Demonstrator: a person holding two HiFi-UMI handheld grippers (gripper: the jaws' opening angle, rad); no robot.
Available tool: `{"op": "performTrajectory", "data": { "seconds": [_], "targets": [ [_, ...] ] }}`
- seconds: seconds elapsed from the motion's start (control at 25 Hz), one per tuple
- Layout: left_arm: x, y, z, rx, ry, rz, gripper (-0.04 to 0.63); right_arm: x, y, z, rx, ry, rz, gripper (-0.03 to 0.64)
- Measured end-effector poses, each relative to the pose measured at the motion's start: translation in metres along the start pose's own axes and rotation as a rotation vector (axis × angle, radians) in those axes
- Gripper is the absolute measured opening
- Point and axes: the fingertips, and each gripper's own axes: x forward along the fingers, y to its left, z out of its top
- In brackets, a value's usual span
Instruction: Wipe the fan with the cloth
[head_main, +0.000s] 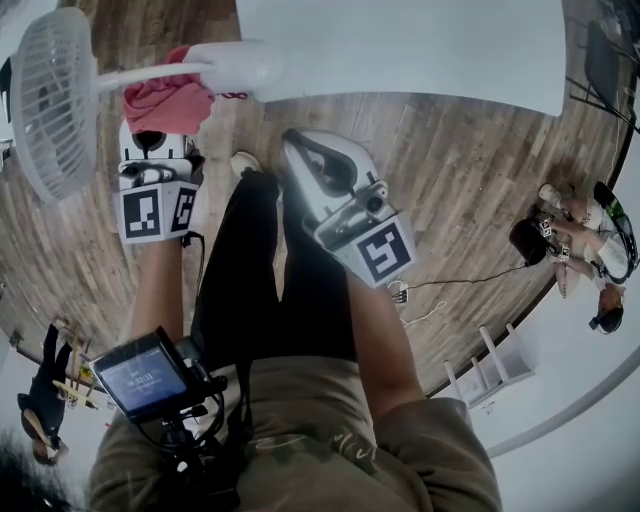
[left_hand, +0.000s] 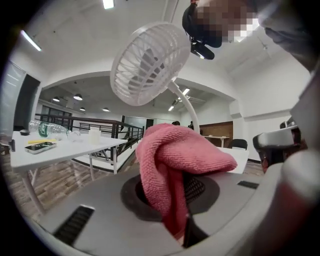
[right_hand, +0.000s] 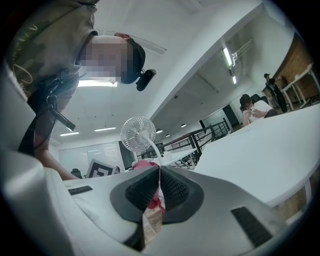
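The white fan stands on the white table, its round grille (head_main: 55, 100) at the far left and a thin curved stem (head_main: 150, 75) running to the base (head_main: 245, 65). My left gripper (head_main: 158, 128) is shut on a bunched pink cloth (head_main: 165, 100), held right against the stem; contact is unclear. In the left gripper view the cloth (left_hand: 172, 160) fills the left gripper (left_hand: 175, 200), with the grille (left_hand: 150, 62) above it. My right gripper (head_main: 295, 140) sits beside it, shut and empty. The right gripper view shows the right gripper (right_hand: 159, 187) with pads together, and the fan (right_hand: 137, 133) beyond.
The white table (head_main: 400, 50) spans the top of the head view. Another table (left_hand: 60, 147) with bottles and a phone stands off to the left. Seated people (head_main: 580, 235) are at the right, near a white rack (head_main: 490, 365) and a cable on the wooden floor.
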Motion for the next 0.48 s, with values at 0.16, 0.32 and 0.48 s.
{"op": "performTrajectory", "data": {
  "seconds": [0.16,0.32,0.48],
  "targets": [
    [0.006,-0.012,0.008,-0.002,-0.02,-0.035,0.08,0.003,0.001,-0.004,0.002,0.006,0.004,0.009],
    [0.012,-0.017,0.004,0.016,0.0,-0.039,0.08,0.007,0.0,0.0,0.005,-0.007,0.0,0.008],
    [0.017,-0.018,-0.002,0.024,0.025,-0.029,0.08,0.011,0.001,0.005,-0.022,-0.016,-0.023,0.008]
  ]
}}
